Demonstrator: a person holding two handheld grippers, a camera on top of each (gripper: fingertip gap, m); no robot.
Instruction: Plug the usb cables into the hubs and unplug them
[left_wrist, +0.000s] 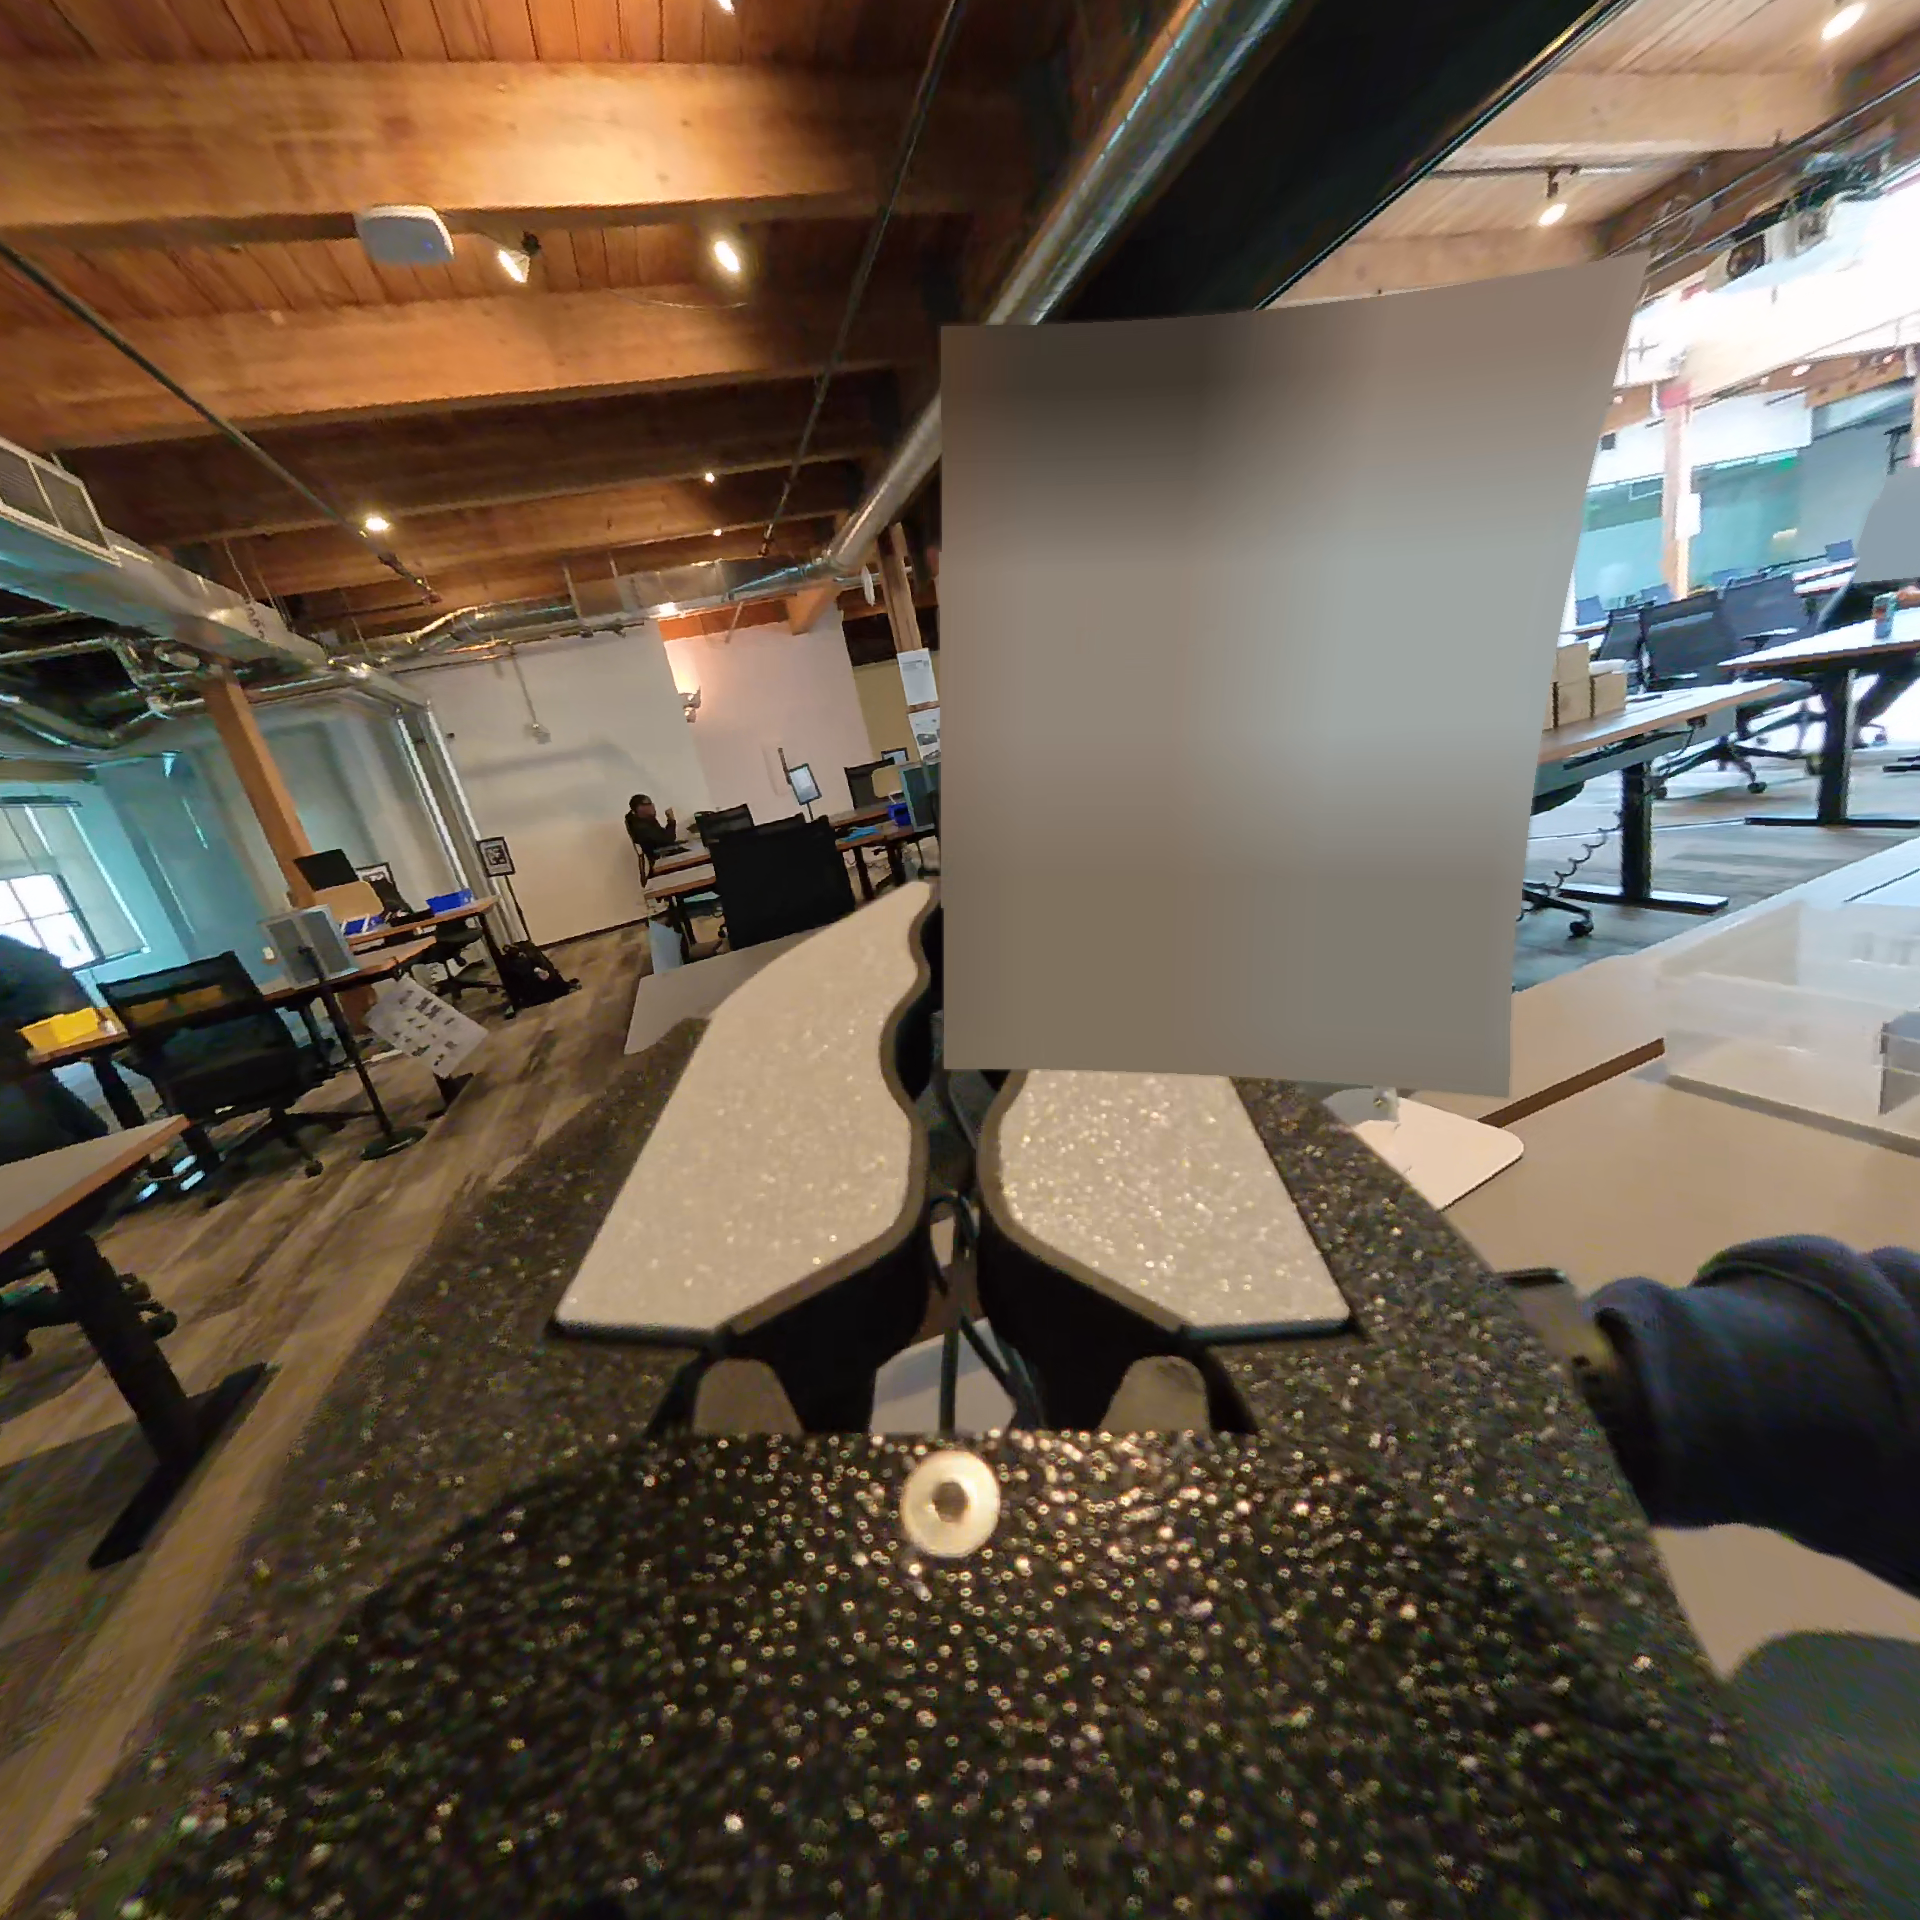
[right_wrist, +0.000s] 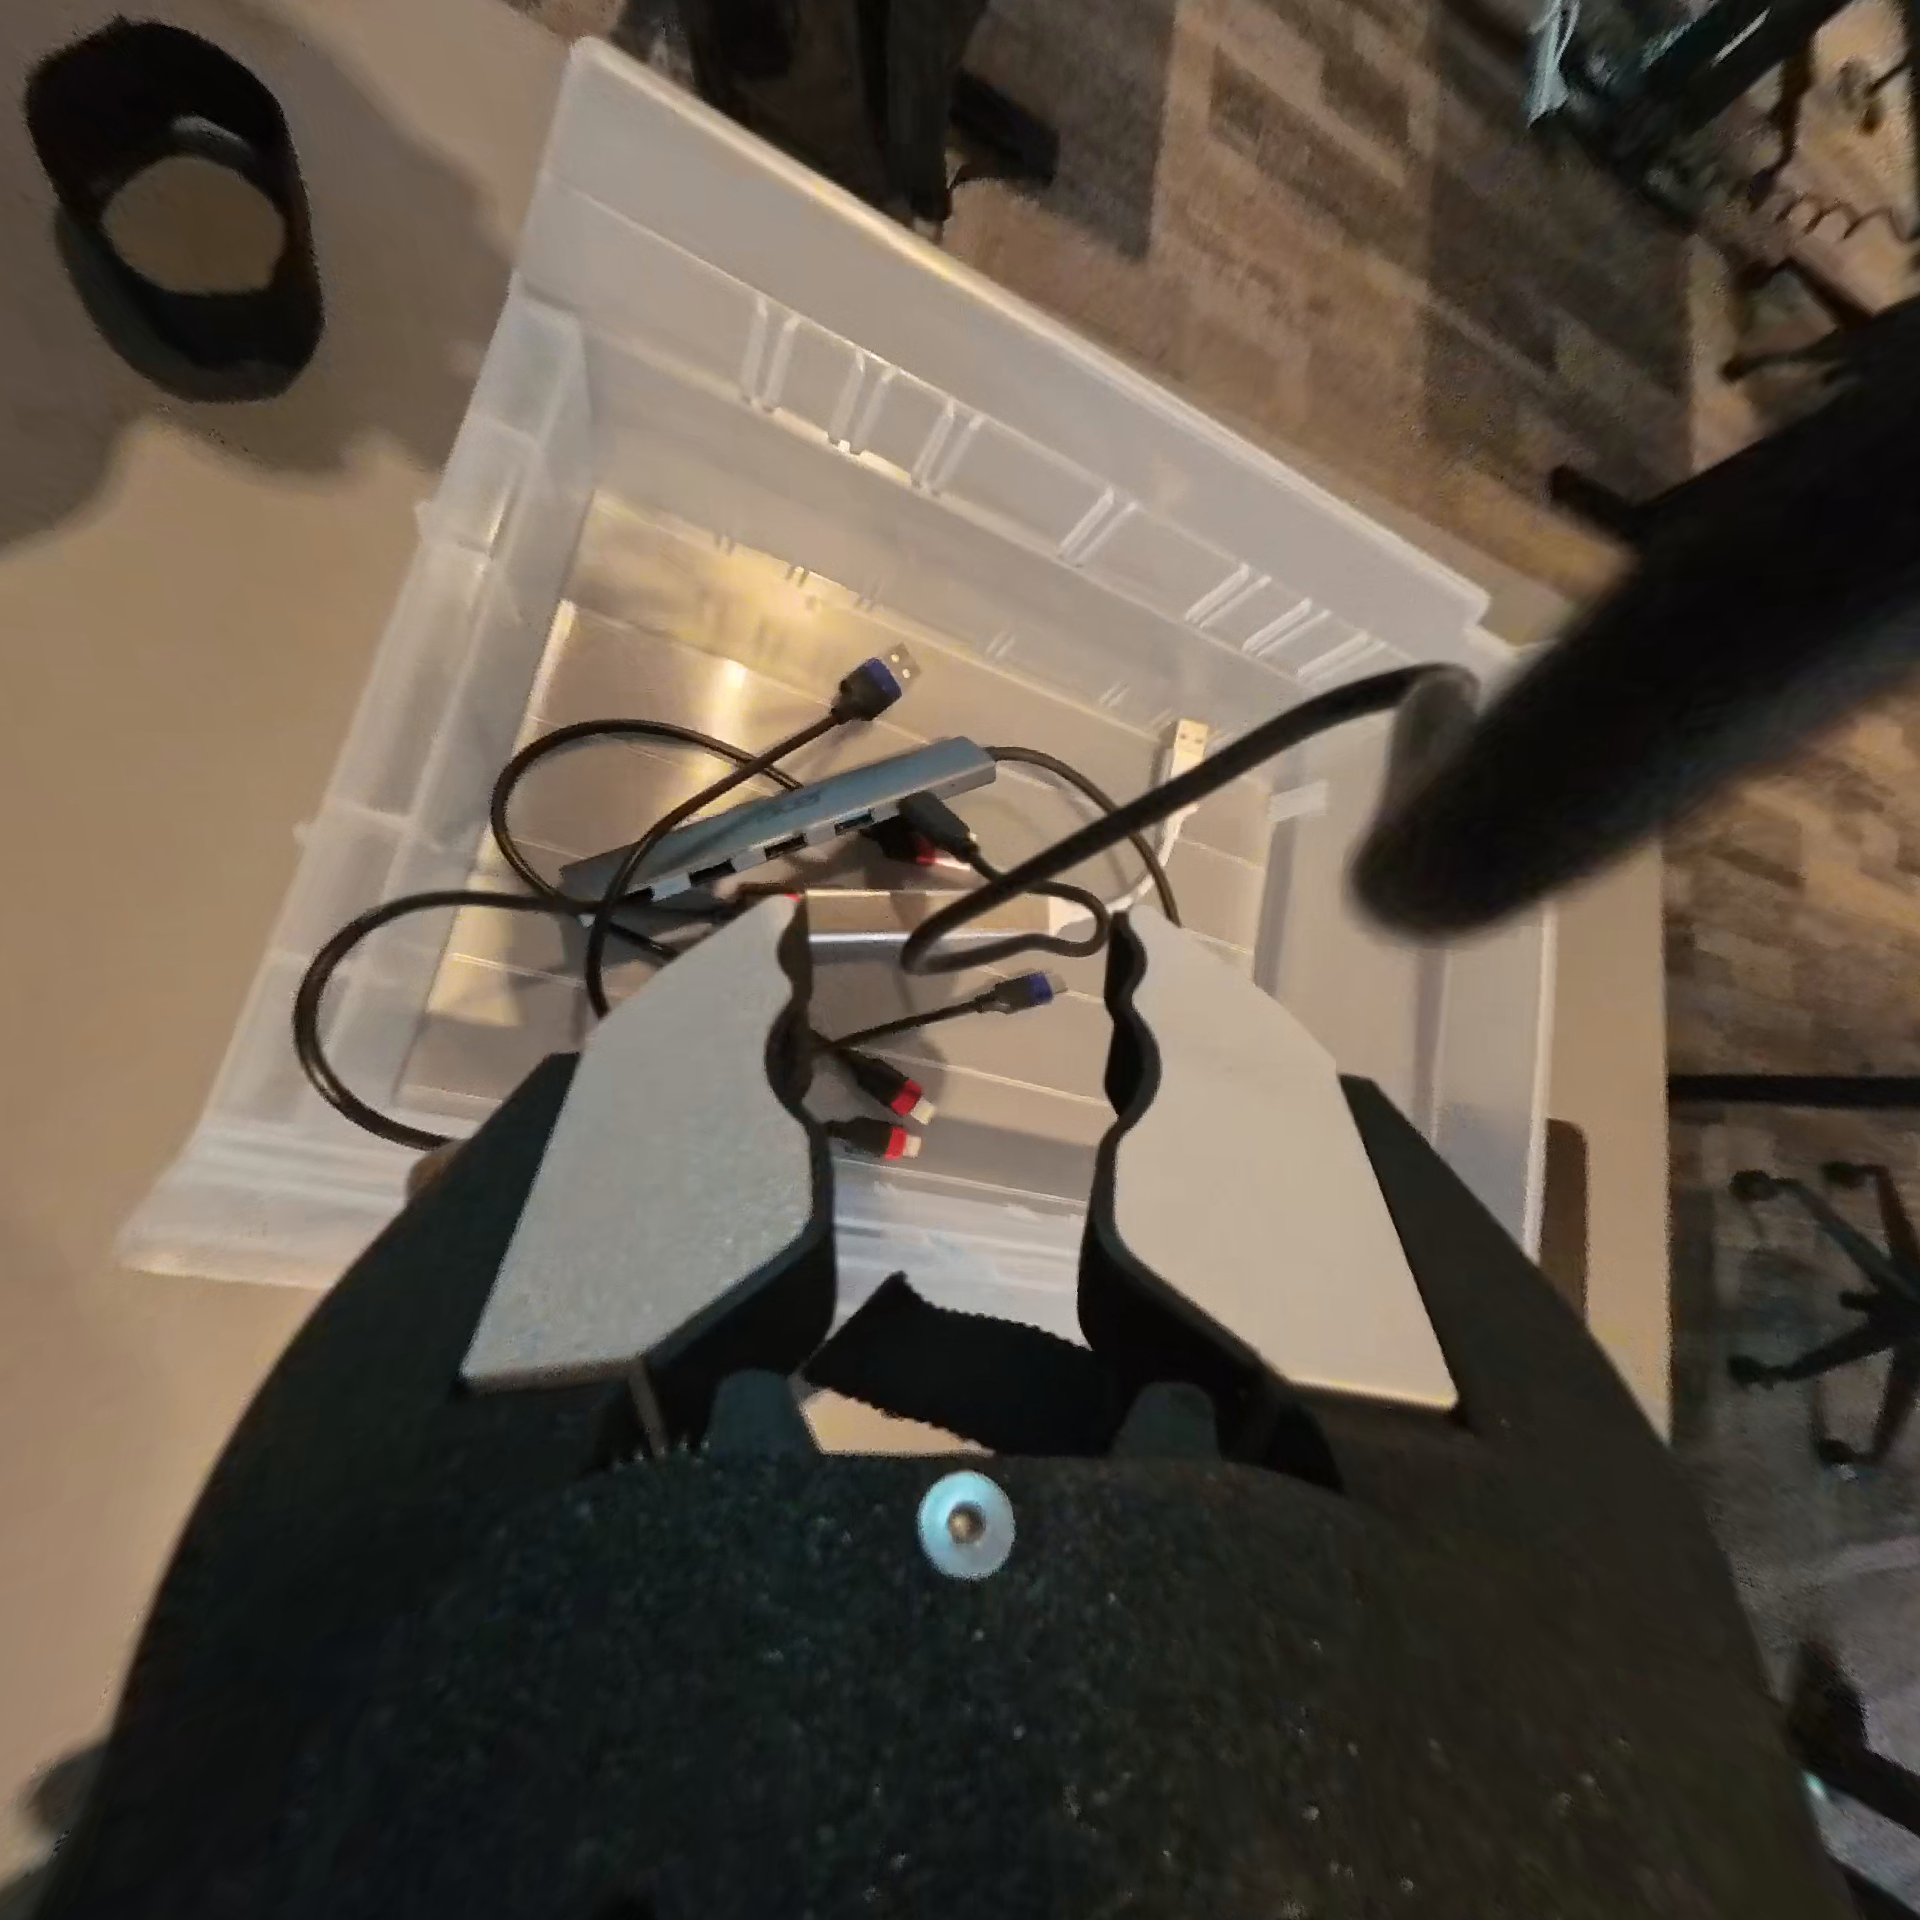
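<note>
Right wrist view: the right gripper (right_wrist: 951, 940) hangs with jaws spread and nothing between them above a clear plastic bin (right_wrist: 665, 343) on a beige table (right_wrist: 156, 831). On the bin's floor lies a grey USB hub (right_wrist: 790, 821) amid tangled black cables (right_wrist: 343, 997); red-tipped plugs (right_wrist: 894, 1117) lie just beyond the fingertips. Left wrist view: the left gripper (left_wrist: 961, 1081) is raised toward an office of desks, jaws nearly together on a thin black cable (left_wrist: 951, 1320) running between them.
</note>
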